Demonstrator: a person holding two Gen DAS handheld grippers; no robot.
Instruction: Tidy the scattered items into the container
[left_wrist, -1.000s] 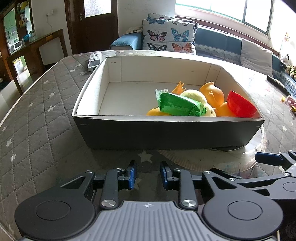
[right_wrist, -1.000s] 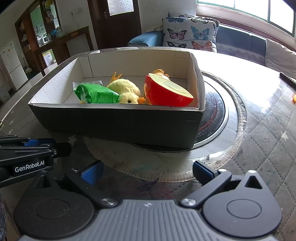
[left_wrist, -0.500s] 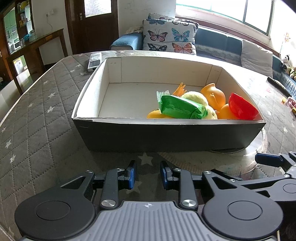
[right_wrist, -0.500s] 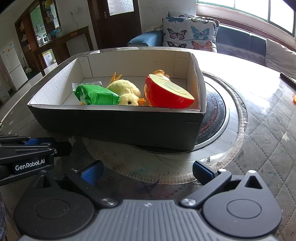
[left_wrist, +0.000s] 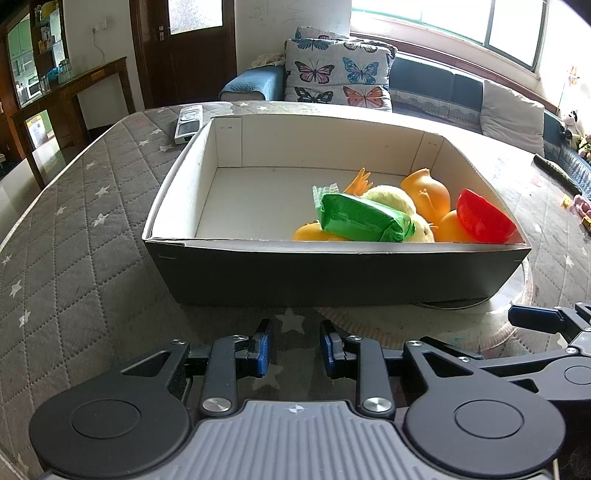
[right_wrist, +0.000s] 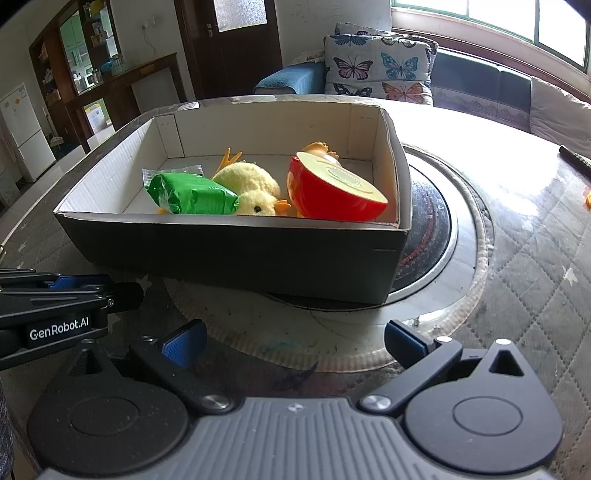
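A dark cardboard box (left_wrist: 332, 248) (right_wrist: 221, 222) with a white inside stands on the quilted table. Its right half holds a green packet (left_wrist: 364, 221) (right_wrist: 192, 194), a yellow plush chick (left_wrist: 391, 197) (right_wrist: 251, 184), an orange rubber duck (left_wrist: 428, 195) (right_wrist: 317, 147) and a red half-apple toy (left_wrist: 484, 221) (right_wrist: 332, 192). My left gripper (left_wrist: 295, 345) hovers before the box's near wall, jaws a narrow gap apart with nothing between. To its right, my right gripper (right_wrist: 293, 341) is spread wide and empty.
A white remote (left_wrist: 188, 123) lies past the box's far left corner. The box partly rests on a round glass turntable (right_wrist: 461, 240). A dark stick-like object (left_wrist: 554, 170) and small bits (left_wrist: 580, 206) lie at the table's right. A sofa with butterfly cushions (left_wrist: 338, 77) stands behind.
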